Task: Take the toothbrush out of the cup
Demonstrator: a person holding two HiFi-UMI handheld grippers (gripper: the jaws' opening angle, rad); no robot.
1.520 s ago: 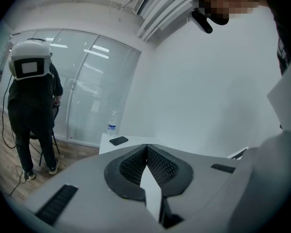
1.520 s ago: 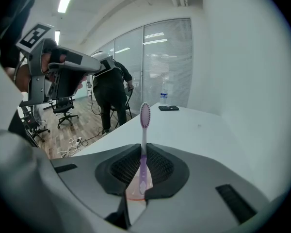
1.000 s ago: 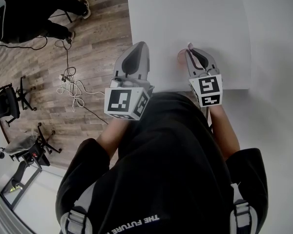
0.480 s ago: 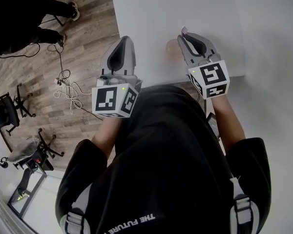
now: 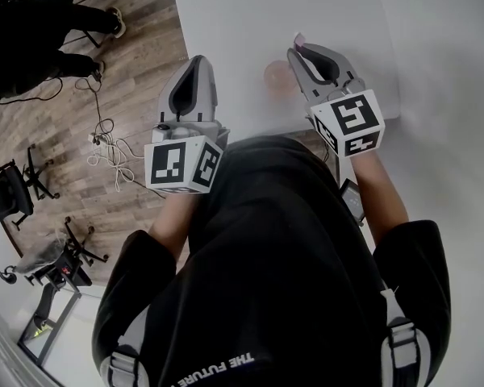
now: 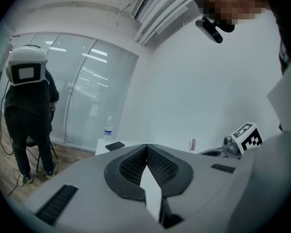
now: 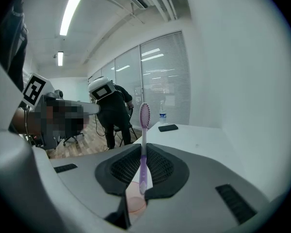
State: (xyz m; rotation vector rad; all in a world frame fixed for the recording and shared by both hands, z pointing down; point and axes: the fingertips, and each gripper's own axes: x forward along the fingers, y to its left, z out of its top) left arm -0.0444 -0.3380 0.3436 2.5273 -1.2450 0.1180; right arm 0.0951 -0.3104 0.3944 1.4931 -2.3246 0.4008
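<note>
White table (image 5: 250, 22) beside wood floor (image 5: 137, 79), right gripper (image 7: 143, 147) clamping a purple toothbrush (image 7: 144, 130), pink cup (image 5: 276, 75) just left of it, left gripper (image 6: 147, 147) closed, empty.

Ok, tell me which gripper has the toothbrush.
The right gripper: its jaws clamp the purple toothbrush. The left gripper is shut, empty.

A water bottle (image 6: 107, 129) and a phone (image 6: 115, 145) are sitting on the white table (image 5: 242, 22); at ten o'clock, a person (image 5: 32, 43) is standing.
</note>
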